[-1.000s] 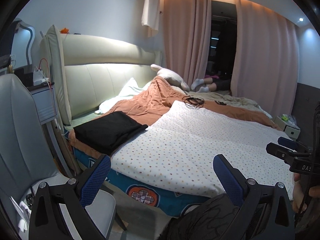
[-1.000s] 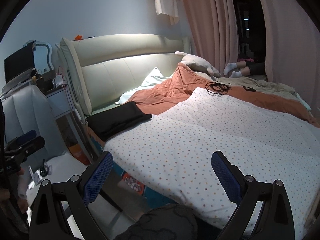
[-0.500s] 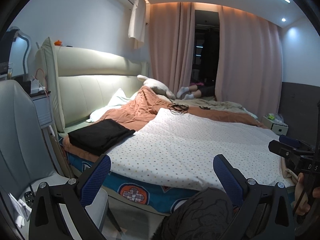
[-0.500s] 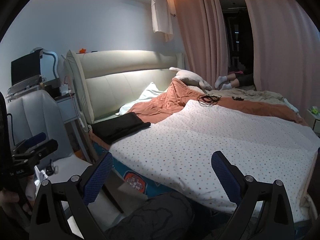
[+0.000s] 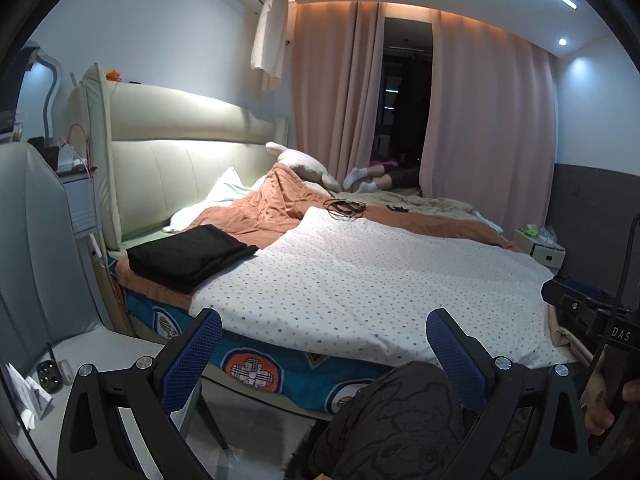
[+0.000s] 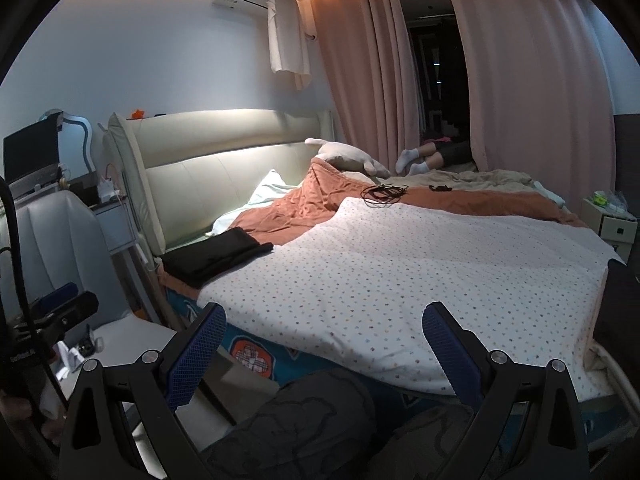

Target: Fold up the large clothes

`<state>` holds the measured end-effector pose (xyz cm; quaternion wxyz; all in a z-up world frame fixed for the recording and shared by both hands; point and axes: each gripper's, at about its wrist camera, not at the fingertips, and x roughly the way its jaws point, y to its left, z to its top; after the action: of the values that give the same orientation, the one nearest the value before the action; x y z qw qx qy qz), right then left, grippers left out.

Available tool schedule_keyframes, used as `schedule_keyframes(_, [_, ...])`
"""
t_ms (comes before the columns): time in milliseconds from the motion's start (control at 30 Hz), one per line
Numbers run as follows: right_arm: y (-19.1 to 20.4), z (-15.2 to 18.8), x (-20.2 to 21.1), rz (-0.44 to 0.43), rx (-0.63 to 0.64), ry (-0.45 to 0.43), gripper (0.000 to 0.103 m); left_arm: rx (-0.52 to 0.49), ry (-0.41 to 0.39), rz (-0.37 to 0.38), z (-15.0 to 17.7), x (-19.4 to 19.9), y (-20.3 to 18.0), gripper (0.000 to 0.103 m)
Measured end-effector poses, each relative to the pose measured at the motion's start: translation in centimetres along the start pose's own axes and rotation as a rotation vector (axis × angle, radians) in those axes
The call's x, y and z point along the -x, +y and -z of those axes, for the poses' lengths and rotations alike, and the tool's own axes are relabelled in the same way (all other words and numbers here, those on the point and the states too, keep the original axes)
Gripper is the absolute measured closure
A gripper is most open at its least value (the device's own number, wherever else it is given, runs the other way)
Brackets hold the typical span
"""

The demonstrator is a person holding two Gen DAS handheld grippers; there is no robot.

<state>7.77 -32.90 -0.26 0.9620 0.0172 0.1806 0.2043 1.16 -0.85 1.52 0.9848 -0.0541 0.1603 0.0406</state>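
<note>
Both tools hang in the air in front of the bed, away from any cloth. The left gripper [image 5: 324,354] has its blue pads spread wide and holds nothing, and the right gripper [image 6: 322,346] is spread in the same way, also with nothing between the pads. The only garment that I can see is a black folded garment [image 5: 190,254], which lies on the orange blanket [image 5: 272,210] at the corner of the bed near the headboard [image 5: 188,168], just beside the edge of the dotted sheet [image 5: 384,280]. It looks already folded into a flat rectangle, so my judgement is that this piece is finished and the hands are now between two pieces. The big surface of the dotted sheet is bare, and it is a good place for the next folding. To do this step well, I think the next large garment should be laid in the middle of the sheet, well apart from the black cable [image 5: 344,209] at the far side. Each gripper should pinch one corner or shoulder, pull the cloth flat first, and only then bring one half over the other. The dark patterned knee [image 5: 400,420] of the person is low between the pads in both views, so the grippers must go forward over it.
</note>
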Motion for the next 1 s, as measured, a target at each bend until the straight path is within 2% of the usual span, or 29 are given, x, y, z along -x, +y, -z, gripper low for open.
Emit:
schedule_keyframes(267, [0.1,0.6,-0.2,-0.039,-0.009,0.020,0.004,-0.004,0.002,-0.003,0.2,-0.2,-0.2,0.000])
schedule_keyframes(533, [0.2,1.0,-1.1,-0.039,-0.013,0.054,0.004,-0.005,0.003,-0.009,0.3,-0.3,-0.3,0.001])
schedule_keyframes(1000, [0.2,1.1,-0.8,-0.056,0.007,0.045,0.004,-0.019,-0.001,-0.012,0.4,0.1,-0.6,0.001])
